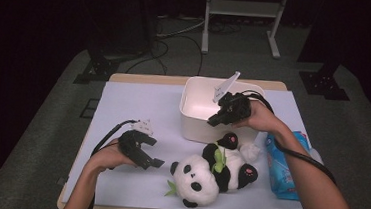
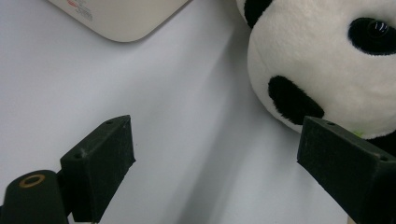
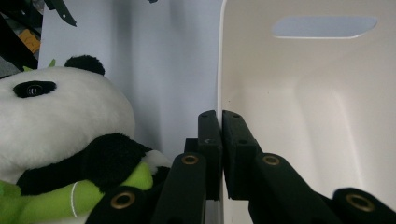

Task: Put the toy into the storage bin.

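Note:
A plush panda (image 1: 202, 178) lies on its back at the front middle of the white-covered table, holding a green bamboo sprig. Behind it stands a white plastic bin (image 1: 194, 130). My right gripper (image 1: 213, 121) reaches over the bin's front wall. In the right gripper view it (image 3: 220, 122) is shut on that thin wall (image 3: 303, 116), with the panda (image 3: 60, 116) to the left. My left gripper (image 1: 152, 162) hovers open just left of the panda's head. In the left gripper view its jaws (image 2: 215, 154) stand wide apart with the panda's head (image 2: 317, 56) just past the right one, and the bin's corner (image 2: 126, 18) is at top.
A blue plastic pack (image 1: 281, 167) lies at the table's right edge, beside the panda's feet. The table's wooden rim (image 1: 140, 78) shows at the back. A metal stand (image 1: 243, 9) and cables are on the floor beyond.

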### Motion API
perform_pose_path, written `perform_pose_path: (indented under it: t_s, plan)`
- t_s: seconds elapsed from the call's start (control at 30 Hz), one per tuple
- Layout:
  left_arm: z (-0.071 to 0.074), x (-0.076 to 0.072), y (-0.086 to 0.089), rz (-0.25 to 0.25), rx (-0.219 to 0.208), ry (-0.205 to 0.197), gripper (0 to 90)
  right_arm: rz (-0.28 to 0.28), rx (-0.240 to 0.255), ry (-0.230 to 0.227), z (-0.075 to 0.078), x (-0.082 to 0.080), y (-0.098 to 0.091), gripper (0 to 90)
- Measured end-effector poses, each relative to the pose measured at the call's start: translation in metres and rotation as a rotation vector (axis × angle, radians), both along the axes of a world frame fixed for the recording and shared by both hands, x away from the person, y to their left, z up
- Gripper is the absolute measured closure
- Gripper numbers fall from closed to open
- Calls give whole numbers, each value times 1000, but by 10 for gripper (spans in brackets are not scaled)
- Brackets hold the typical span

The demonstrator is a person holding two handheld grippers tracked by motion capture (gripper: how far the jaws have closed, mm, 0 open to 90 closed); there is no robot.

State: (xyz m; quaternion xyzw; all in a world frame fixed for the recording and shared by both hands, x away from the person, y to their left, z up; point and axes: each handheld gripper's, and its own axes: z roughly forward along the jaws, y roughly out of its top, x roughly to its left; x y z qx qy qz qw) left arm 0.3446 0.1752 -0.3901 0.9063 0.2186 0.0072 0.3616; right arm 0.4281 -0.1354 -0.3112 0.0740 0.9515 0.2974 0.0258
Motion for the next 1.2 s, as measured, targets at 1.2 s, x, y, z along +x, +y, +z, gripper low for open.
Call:
perform_pose_path:
  t_s: [1.2]
  plan:
    - [-1,2,-4,-6,2,8,100,-55,4,0,3,-6,2,774]
